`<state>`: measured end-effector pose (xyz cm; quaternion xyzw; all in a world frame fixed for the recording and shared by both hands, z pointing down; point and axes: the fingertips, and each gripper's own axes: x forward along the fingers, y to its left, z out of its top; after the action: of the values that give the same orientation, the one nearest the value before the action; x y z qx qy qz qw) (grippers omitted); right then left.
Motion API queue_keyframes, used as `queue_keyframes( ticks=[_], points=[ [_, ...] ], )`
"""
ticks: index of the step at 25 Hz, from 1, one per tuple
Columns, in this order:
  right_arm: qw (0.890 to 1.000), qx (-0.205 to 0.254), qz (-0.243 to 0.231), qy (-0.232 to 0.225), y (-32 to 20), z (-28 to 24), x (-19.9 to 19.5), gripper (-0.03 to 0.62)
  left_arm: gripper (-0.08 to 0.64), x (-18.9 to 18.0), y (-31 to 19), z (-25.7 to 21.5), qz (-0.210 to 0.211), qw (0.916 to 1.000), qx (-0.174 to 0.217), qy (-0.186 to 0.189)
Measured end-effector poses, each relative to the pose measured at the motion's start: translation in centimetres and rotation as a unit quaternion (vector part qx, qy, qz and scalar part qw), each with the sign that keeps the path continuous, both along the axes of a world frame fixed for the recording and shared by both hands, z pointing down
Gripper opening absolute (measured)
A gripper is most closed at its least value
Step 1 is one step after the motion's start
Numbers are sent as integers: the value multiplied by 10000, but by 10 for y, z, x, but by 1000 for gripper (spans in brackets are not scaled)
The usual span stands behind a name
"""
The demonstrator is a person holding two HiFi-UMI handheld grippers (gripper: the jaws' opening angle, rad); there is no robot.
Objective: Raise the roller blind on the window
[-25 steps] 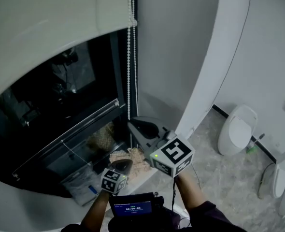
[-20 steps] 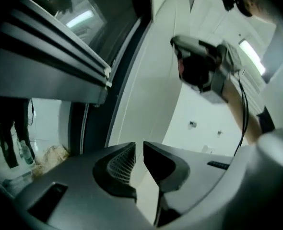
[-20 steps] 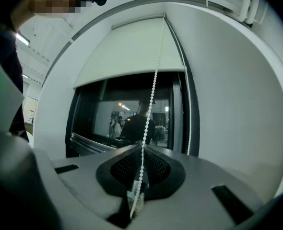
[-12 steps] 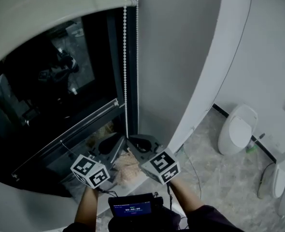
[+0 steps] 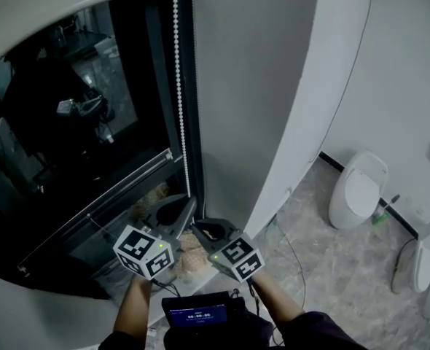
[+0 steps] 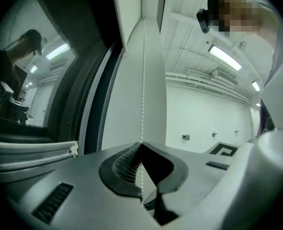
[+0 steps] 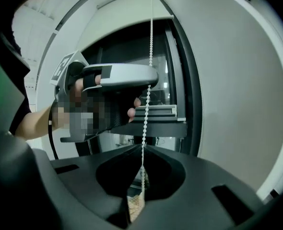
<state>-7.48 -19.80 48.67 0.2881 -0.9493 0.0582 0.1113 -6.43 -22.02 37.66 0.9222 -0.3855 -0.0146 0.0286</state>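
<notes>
Left gripper [image 5: 189, 201] [image 6: 141, 145]: jaws pressed together on the bead chain [image 5: 178, 86] [image 6: 142, 95], gripped right at the tips, with a short run of beads showing below the pinch. Right gripper [image 5: 196, 225] [image 7: 142, 147]: jaws likewise closed on the bead chain [image 7: 150, 32], just below the left gripper's hold, with beads dangling on in the hollow behind the tips. Seen from the right gripper view, left gripper [image 7: 117, 78] directly above along the chain, held in a hand [image 7: 132, 110].

Bead chain hanging straight and taut from top to both grips, running down just beside the right edge of the window [image 5: 76, 137].

Roller blind [image 5: 47, 13]: pale, curved by the lens, covering only the top left of the window; most of the dark glass bare beneath it, with reflections in it.

Right of the window, touching its frame: a broad grey wall [image 5: 251, 86]. Well to the right of the window, low down: a white urinal [image 5: 357, 192] against the far wall, above a pale stone floor [image 5: 331, 268]. Below the window, nearest the camera: a small lit screen [image 5: 197, 313].
</notes>
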Motion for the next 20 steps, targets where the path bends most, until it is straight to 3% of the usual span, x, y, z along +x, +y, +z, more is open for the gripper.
queue_keyframes(
  ticks=[6, 10, 14, 20],
  points=[
    [9985, -224, 104, 496, 4, 45, 13, 18, 12, 5, 6, 49, -98, 9993, -370, -37],
    [9978, -238, -4, 611, 2, 47, 19, 20, 10, -2, 1, 65, -280, 9988, -401, -73],
    [9998, -82, 0, 205, -4, 9, 25, 20, 9, -7, -5, 112, -393, 9951, -881, -226],
    [9961, 572, -130, -659, -10, -98, 20, 23, 9, -10, 13, 205, -409, 9831, -1679, -597]
  ],
)
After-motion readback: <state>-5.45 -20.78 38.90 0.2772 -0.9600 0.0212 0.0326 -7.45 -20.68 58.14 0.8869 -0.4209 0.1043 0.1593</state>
